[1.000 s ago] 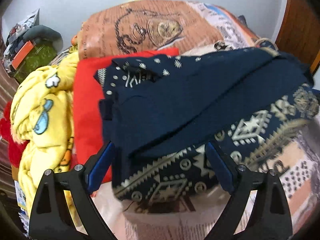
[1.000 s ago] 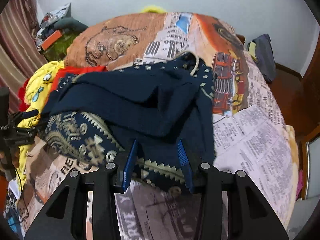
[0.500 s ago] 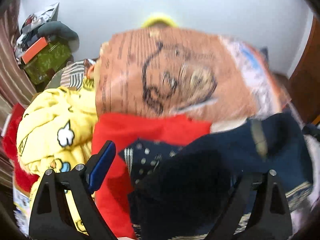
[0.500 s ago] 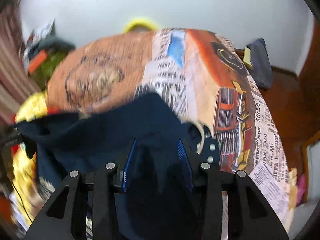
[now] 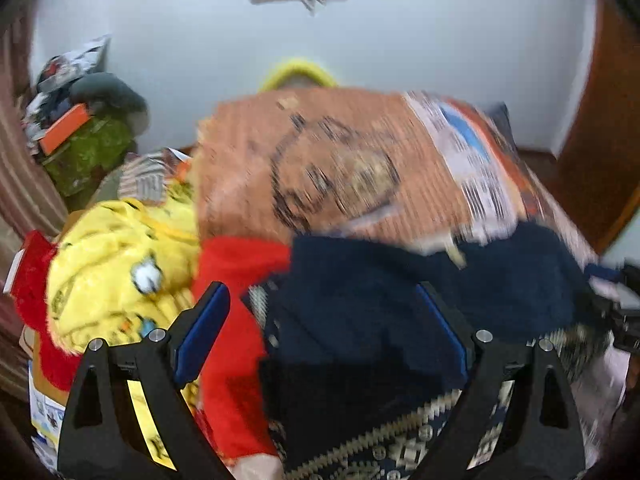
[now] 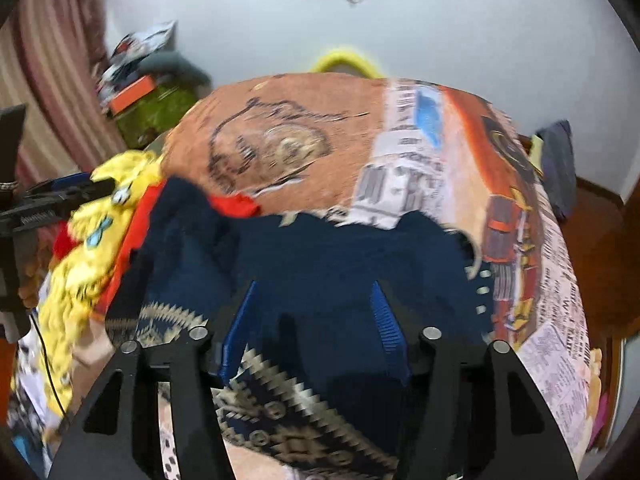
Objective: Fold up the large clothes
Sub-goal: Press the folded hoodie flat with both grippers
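A large navy garment [image 5: 380, 312] with a cream patterned border lies bunched on the bed; it also shows in the right wrist view [image 6: 320, 264]. My left gripper [image 5: 324, 328] is wide open, its blue pads either side of the garment's left part. My right gripper [image 6: 316, 320] has its jaws apart with navy cloth between them; whether the pads press the cloth is unclear. Both views are motion-blurred.
A red cloth [image 5: 236, 304] and a yellow cartoon blanket [image 5: 116, 268] lie left of the garment. The bed has a printed orange and newspaper-pattern cover [image 6: 304, 132]. Clutter and a green box [image 5: 88, 152] stand at far left, a wooden door [image 5: 600, 140] at right.
The garment's near edge was lifted and carried toward the far side, then came down again. Both grippers swung up and back; the left stayed wide open.
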`<state>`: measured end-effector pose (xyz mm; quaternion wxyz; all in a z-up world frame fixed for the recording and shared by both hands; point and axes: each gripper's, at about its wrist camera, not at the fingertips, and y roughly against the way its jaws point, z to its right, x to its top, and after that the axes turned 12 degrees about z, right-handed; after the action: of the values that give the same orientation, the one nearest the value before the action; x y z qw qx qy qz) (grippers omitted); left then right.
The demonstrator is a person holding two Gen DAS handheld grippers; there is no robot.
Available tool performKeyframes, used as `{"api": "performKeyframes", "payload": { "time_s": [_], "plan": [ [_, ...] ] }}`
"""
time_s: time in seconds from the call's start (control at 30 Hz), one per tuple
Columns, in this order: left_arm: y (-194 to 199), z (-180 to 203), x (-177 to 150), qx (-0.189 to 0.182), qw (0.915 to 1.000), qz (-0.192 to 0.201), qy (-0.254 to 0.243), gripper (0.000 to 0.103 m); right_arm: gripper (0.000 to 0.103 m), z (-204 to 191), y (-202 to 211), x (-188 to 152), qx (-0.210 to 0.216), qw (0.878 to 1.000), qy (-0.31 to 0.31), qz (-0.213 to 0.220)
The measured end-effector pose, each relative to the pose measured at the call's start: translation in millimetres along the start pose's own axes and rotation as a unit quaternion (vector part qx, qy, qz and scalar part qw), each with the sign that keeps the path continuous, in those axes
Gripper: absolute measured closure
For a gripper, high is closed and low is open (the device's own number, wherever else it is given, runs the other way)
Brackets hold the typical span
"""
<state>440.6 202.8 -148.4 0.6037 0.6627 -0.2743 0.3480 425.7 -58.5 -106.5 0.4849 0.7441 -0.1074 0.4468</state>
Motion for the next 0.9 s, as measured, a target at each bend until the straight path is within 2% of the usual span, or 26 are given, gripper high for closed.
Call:
{"api": "performKeyframes", "payload": {
  "time_s": [0.13, 0.23, 0.33, 0.43, 0.5, 0.6, 0.63, 0.73, 0.8, 0.9],
  "plan": [
    [-25, 18, -45, -0.012, 0.9983, -0.051, -0.025, 0.011, 0.042, -10, -18, -19, -0.014, 0.999, 0.036, -0.024],
    [-51, 18, -90, 0.019, 0.9938, -0.102, -0.040, 0.011, 0.036, 4, -30, -35, -0.047, 0.997, 0.041, -0.043],
    [-54, 4, -121, 0.029, 0.9935, -0.106, -0.031, 0.009, 0.033, 37, -23, -49, -0.077, 0.996, 0.007, -0.035],
    [-44, -20, -142, 0.035, 0.9937, -0.106, -0.007, 0.005, 0.033, 62, -8, -60, -0.065, 0.998, -0.005, -0.024],
    [-35, -39, -154, 0.043, 0.9927, -0.112, 0.013, 0.005, 0.033, 68, 2, -67, -0.098, 0.995, 0.013, -0.022],
    [-24, -57, -162, 0.053, 0.9906, -0.122, 0.030, 0.004, 0.030, 77, 14, -78, -0.148, 0.988, 0.024, -0.026],
    [-20, -61, -161, 0.052, 0.9903, -0.125, 0.034, 0.004, 0.030, 82, 16, -80, -0.151, 0.988, 0.016, -0.032],
    [-10, -63, -149, 0.054, 0.9910, -0.119, 0.030, 0.004, 0.030, 102, 28, -81, -0.142, 0.988, -0.033, -0.043],
    [-1, -54, -130, 0.058, 0.9935, -0.098, 0.011, 0.004, 0.030, 110, 36, -76, -0.146, 0.987, -0.052, -0.042],
    [3, -38, -99, 0.046, 0.9967, -0.067, -0.001, 0.004, 0.030, 109, 44, -61, -0.129, 0.989, -0.071, -0.022]
  ]
}}
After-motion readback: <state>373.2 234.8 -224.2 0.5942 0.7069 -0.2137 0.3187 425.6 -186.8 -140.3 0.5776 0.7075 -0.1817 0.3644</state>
